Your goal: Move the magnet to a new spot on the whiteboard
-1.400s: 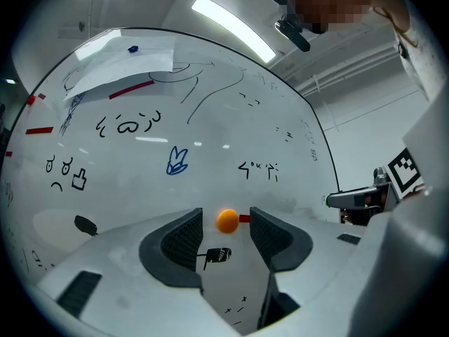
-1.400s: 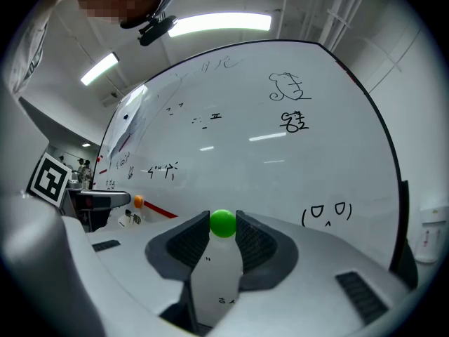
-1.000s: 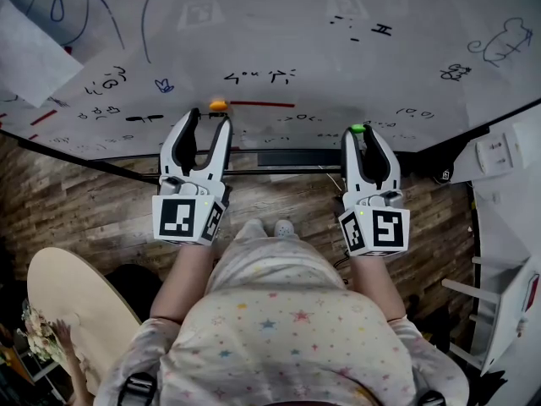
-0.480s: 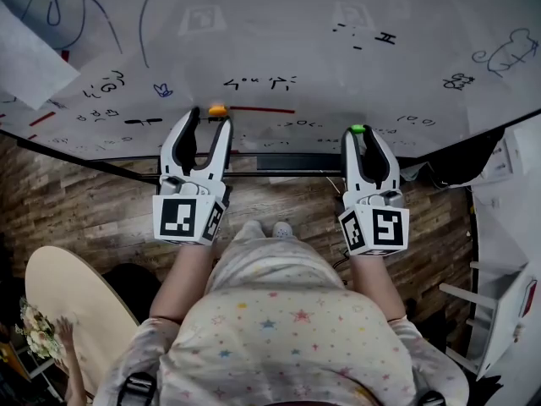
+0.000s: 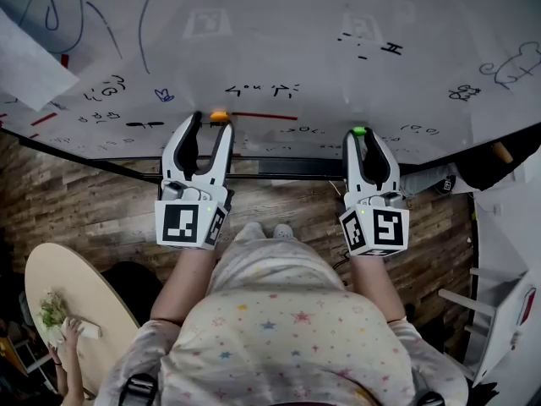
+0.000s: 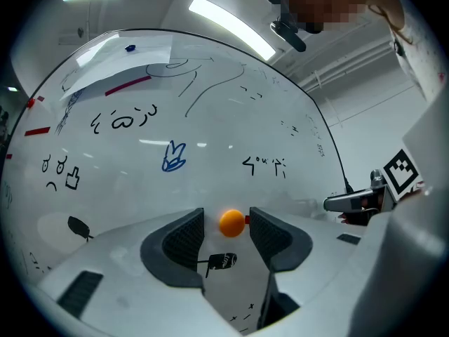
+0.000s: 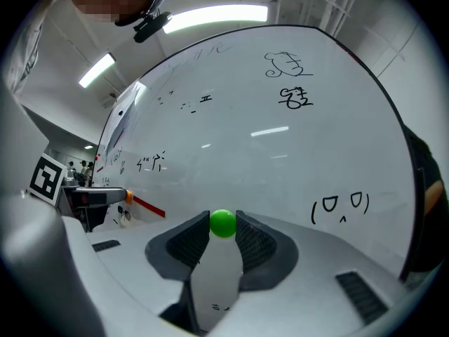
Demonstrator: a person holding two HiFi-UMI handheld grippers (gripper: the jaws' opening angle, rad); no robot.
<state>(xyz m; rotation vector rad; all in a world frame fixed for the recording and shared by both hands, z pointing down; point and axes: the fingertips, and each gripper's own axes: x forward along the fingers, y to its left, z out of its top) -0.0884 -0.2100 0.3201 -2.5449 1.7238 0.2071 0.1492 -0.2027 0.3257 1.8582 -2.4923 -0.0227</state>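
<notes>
Left gripper (image 5: 211,120) ribbed fingers spread around round orange magnet (image 6: 231,222) on glossy whiteboard (image 5: 296,49), near bottom edge. Right gripper (image 5: 359,134) fingers pinching smooth green magnet (image 7: 223,223).

The left gripper (image 6: 226,216) points at the whiteboard (image 6: 210,111) with its two dark jaws spread apart. A small orange magnet (image 6: 231,223) sits on the board between the jaw tips, closer to the right-hand jaw, with a clear gap on its other side. Just above the jaws is a blue doodle (image 6: 173,156), and black scribbles (image 6: 125,120) are scattered across the board, with red strokes (image 6: 128,86) toward the upper left. At the right edge the right gripper (image 6: 354,202) reaches toward the board, its marker cube (image 6: 401,175) showing.
</notes>
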